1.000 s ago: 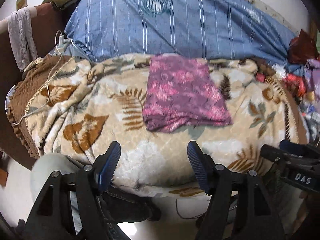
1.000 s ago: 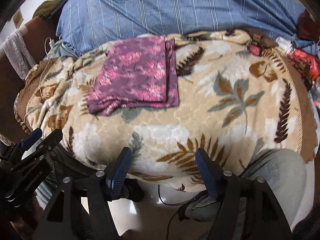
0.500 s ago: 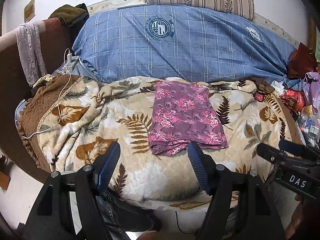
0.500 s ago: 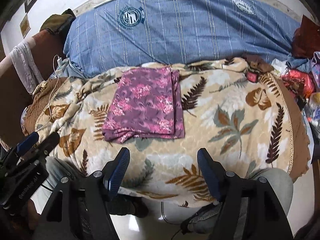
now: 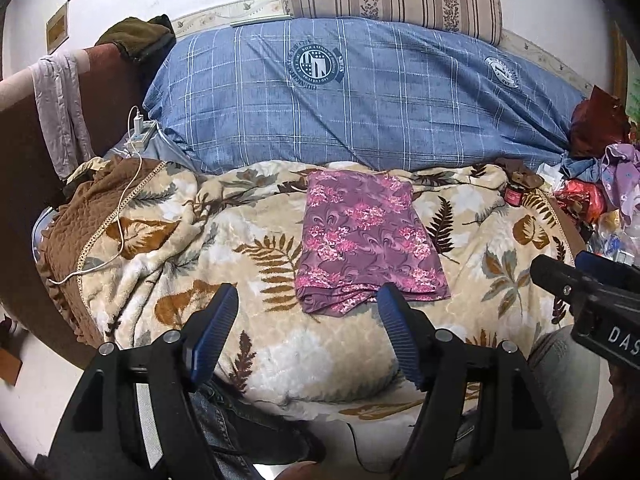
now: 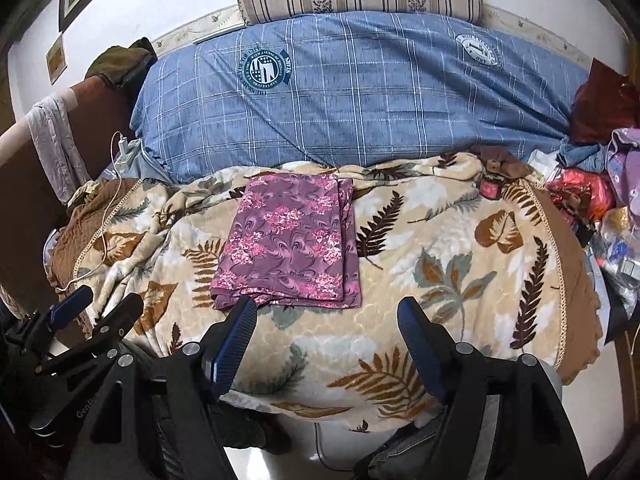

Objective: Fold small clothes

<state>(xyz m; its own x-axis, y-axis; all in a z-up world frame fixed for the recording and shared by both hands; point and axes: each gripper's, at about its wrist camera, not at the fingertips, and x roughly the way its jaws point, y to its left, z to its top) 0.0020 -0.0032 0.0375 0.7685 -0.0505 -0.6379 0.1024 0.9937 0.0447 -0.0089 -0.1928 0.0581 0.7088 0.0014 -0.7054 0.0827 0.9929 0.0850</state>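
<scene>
Here both the left gripper [image 5: 306,312] and right gripper [image 6: 328,322] tilt downward, jaws wide and just opened further, empty, above the folded purple floral cloth [image 5: 366,236] on the beige leaf-print blanket [image 5: 500,240].

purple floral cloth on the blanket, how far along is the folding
Done: the purple floral cloth lies as a flat layered rectangle on the leaf-print blanket. In hand: nothing; left gripper and right gripper are open and empty. Left: possibly the clothes heap at the right edge.
</scene>
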